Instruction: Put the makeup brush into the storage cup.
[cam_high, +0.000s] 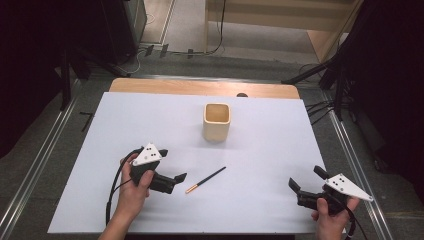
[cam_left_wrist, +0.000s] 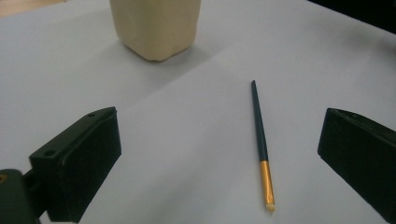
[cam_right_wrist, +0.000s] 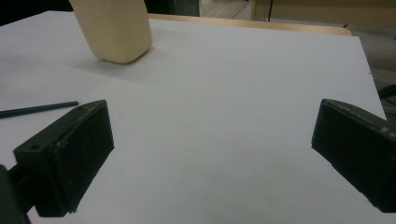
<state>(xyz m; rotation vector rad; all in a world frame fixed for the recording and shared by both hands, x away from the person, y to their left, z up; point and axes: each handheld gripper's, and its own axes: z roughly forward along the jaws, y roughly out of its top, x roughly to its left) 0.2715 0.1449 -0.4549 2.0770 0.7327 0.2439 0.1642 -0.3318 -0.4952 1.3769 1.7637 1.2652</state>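
While both forearms reach in from the near edge of the white table (cam_high: 150, 120), the person's left hand (cam_high: 134, 187) wraps the body of the left gripper (cam_high: 175, 178) and points it to the right, low over the surface, with its grey plate tilted upward. Its jaws stand wide apart, gripping nothing, and the slim dark brush (cam_high: 205, 180) with a gold ferrule lies flat just beyond them; in the left gripper view the brush (cam_left_wrist: 261, 144) lies between the spread jaws, pale tip nearest the camera. Well apart at the near right corner, the right hand (cam_high: 331, 215) holds the right gripper (cam_high: 307, 180) angled up and to the left, jaws likewise spread and empty. A cream square cup (cam_high: 216, 121) stands upright mid-table, beyond the brush.
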